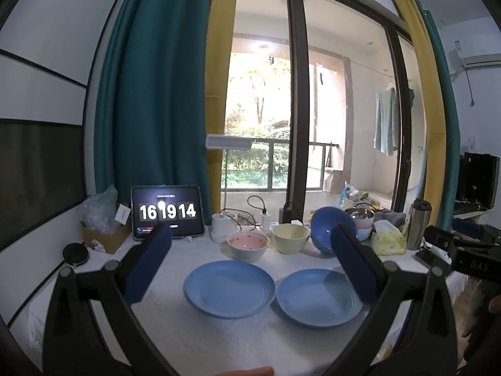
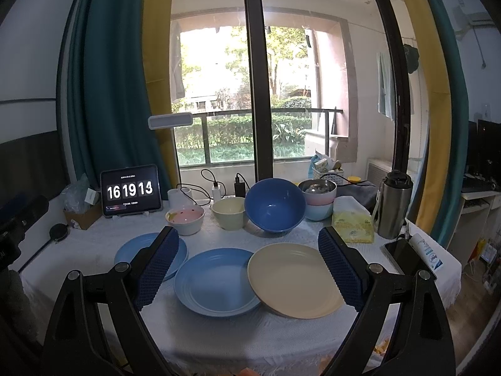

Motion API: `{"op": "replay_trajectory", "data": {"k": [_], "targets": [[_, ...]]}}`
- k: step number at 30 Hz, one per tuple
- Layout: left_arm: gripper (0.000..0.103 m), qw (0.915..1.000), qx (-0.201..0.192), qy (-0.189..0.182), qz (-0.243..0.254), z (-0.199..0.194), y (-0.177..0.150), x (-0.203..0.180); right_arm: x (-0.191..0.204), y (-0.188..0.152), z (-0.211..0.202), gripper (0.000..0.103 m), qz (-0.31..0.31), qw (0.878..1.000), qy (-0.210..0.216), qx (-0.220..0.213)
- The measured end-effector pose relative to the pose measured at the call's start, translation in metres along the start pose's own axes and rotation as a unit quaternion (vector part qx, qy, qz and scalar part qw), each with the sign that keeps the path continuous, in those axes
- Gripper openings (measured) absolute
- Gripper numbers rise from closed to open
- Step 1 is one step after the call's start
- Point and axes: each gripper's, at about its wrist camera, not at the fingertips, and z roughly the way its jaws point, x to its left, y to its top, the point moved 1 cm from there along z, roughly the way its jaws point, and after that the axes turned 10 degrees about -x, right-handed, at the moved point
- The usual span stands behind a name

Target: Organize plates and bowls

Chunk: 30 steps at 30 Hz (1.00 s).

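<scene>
Blue plates [image 2: 216, 282] lie beside cream plate [image 2: 294, 279]; both grippers gape.

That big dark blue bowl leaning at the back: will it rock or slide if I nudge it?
Likely it rocks: the dark blue bowl sits tilted on its round side, apparently propped against the stacked bowls. Its glossy surface suggests it may slip in the jaws. It looks rigid, possibly breakable.

Plates: two light blue plates [image 2: 216, 282] [image 2: 137, 250] w/ ringed rims, one cream-yellow plate [image 2: 294, 279]. Bowls: pink-inside bowl [image 2: 185, 218] w/ dark spots, white outside; pale yellow bowl [image 2: 228, 213]; deep blue bowl [image 2: 275, 204]. Tablecloth [image 2: 238, 338] white, textured. Gripper pads [image 2: 158, 266] dark blue, knobbly; frames black. Curtains [image 2: 94, 94] teal & mustard.
</scene>
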Motion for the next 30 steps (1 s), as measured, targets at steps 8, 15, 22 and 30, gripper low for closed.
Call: {"op": "replay_trajectory", "data": {"k": [8, 15, 22, 30], "targets": [[0.102, 1.0000, 0.000, 0.000, 0.001, -0.0006, -0.0004, 0.0013, -0.0002, -0.0004, 0.0003, 0.093, 0.001, 1.000, 0.000, 0.001], [0.102, 1.0000, -0.001, 0.002, 0.001, -0.0006, 0.0000, 0.0030, -0.0004, -0.0007, 0.0003, 0.093, 0.001, 1.000, 0.000, 0.001], [0.102, 1.0000, 0.000, 0.001, 0.002, -0.0004, 0.0000, 0.0042, -0.0002, -0.0029, -0.0001, 0.093, 0.001, 1.000, -0.002, 0.003], [0.102, 1.0000, 0.000, 0.001, 0.001, -0.0005, -0.0004, 0.0034, -0.0007, -0.0032, -0.0005, 0.093, 0.001, 1.000, -0.002, 0.001]]}}
